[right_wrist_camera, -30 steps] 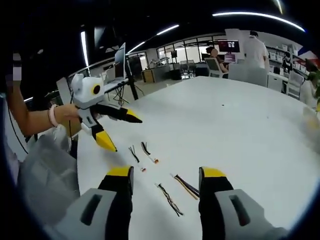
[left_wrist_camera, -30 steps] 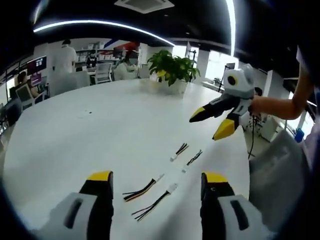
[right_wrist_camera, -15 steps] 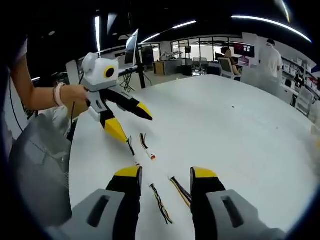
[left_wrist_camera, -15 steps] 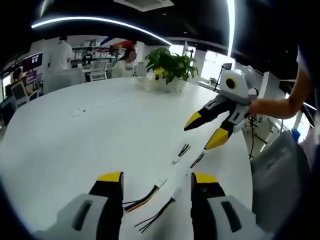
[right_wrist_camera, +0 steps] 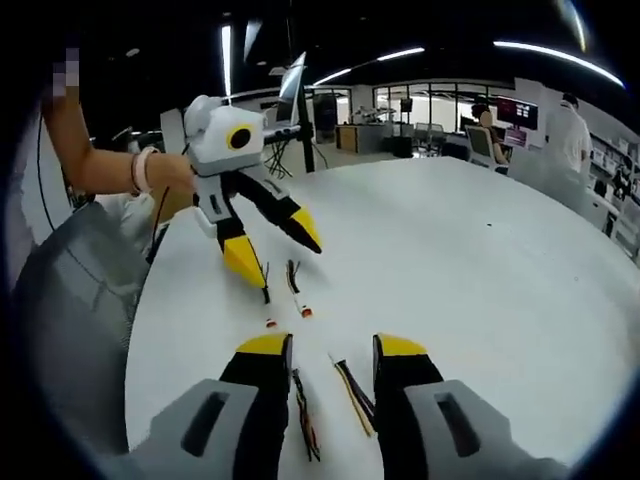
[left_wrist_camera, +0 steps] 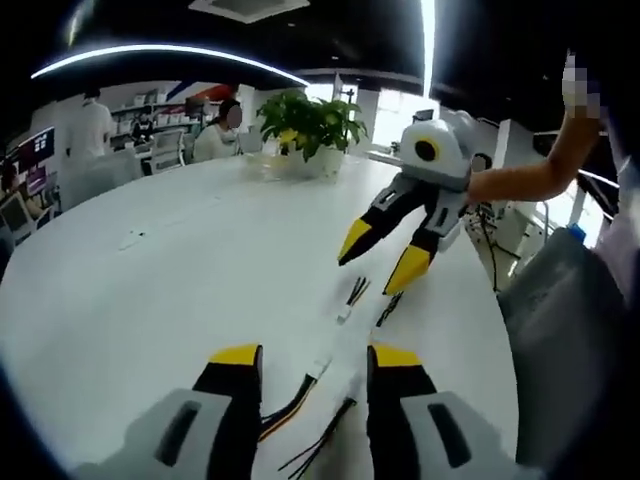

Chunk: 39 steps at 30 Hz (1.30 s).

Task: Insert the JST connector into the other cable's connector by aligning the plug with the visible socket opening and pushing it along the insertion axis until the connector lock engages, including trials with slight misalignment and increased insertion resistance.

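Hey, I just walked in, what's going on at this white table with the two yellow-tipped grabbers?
A person is holding a gripper in each hand over a white table where four short cable pieces with small connectors lie loose. The left gripper hangs open above the nearer pair of cables, its fingers straddling them. The right gripper reaches in open over the farther pair of cables. Nothing is gripped yet and no connectors are mated. A potted plant sits further back on the table.
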Motion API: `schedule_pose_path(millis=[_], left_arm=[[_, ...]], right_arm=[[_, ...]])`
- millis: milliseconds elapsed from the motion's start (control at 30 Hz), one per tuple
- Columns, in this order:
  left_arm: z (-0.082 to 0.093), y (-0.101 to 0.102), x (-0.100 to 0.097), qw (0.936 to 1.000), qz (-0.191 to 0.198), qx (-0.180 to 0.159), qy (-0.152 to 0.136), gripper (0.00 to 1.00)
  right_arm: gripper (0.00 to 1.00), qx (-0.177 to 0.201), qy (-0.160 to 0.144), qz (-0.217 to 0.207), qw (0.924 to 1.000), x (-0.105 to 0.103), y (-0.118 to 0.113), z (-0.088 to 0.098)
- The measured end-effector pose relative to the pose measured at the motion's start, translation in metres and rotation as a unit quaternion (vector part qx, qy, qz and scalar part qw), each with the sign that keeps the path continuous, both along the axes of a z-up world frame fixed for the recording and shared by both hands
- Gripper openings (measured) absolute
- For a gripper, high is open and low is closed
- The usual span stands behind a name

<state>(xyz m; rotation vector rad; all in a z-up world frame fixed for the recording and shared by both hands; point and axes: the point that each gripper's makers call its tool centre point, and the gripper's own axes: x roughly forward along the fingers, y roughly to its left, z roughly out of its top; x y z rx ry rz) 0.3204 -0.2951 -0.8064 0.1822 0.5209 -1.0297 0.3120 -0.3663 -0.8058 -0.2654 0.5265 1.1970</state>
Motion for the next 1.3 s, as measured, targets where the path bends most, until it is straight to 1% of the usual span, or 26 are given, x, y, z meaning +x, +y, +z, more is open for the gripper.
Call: schedule_pose_path(millis=[33,100,133,200,233,333,467,533,600,633,733,833,900,1100,1300], left_arm=[[0.000,0.000,0.001,1.0000,-0.005,0.000,-0.004,0.31],[0.001,0.000,0.003,0.9998,-0.011,0.002,-0.016,0.30],[0.001,0.000,0.003,0.9998,-0.012,0.002,-0.017,0.29],[-0.001,0.001,0.004,0.9997,-0.019,-0.001,-0.014,0.23],[-0.002,0.001,0.004,0.9997,-0.020,0.001,-0.013,0.21],[-0.007,0.001,0.003,0.9996,-0.026,0.009,-0.011,0.21],[-0.014,0.000,0.000,0.9985,-0.046,0.024,-0.018,0.21],[-0.015,-0.001,0.000,0.9984,-0.050,0.022,-0.016,0.21],[-0.015,-0.003,0.000,0.9987,-0.049,0.008,-0.007,0.20],[-0.015,-0.003,0.001,0.9988,-0.049,0.008,-0.007,0.20],[-0.017,-0.004,0.001,0.9980,-0.059,0.015,-0.018,0.18],[-0.018,-0.005,0.001,0.9975,-0.066,0.015,-0.019,0.15],[-0.020,-0.006,0.000,0.9970,-0.072,0.018,-0.021,0.14],[-0.026,-0.007,-0.003,0.9959,-0.085,0.025,-0.018,0.14],[-0.028,-0.009,-0.003,0.9947,-0.096,0.027,-0.024,0.13]], right_arm=[[0.26,0.002,0.001,0.003,1.0000,0.001,0.000,-0.001],[0.26,0.001,0.001,0.009,1.0000,0.002,0.000,-0.004],[0.25,0.000,0.001,0.011,0.9999,0.001,0.000,-0.005],[0.25,-0.004,0.002,0.016,0.9999,0.001,0.001,-0.008],[0.25,-0.007,0.004,0.019,0.9998,0.000,0.001,-0.011],[0.24,-0.015,0.003,0.031,0.9994,-0.002,0.002,-0.016],[0.21,-0.023,-0.001,0.047,0.9986,-0.002,0.002,-0.023],[0.21,-0.026,-0.003,0.047,0.9986,0.001,0.001,-0.026],[0.21,-0.029,-0.013,0.054,0.9980,0.003,0.000,-0.028],[0.20,-0.028,-0.014,0.057,0.9979,0.004,0.000,-0.028],[0.18,-0.025,-0.013,0.071,0.9971,0.001,0.002,-0.029],[0.17,-0.032,-0.012,0.084,0.9959,-0.003,0.003,-0.033],[0.16,-0.036,-0.014,0.092,0.9950,-0.004,0.003,-0.036],[0.15,-0.042,-0.018,0.096,0.9943,-0.001,-0.001,-0.039],[0.14,-0.042,-0.023,0.103,0.9935,-0.002,0.001,-0.040]])
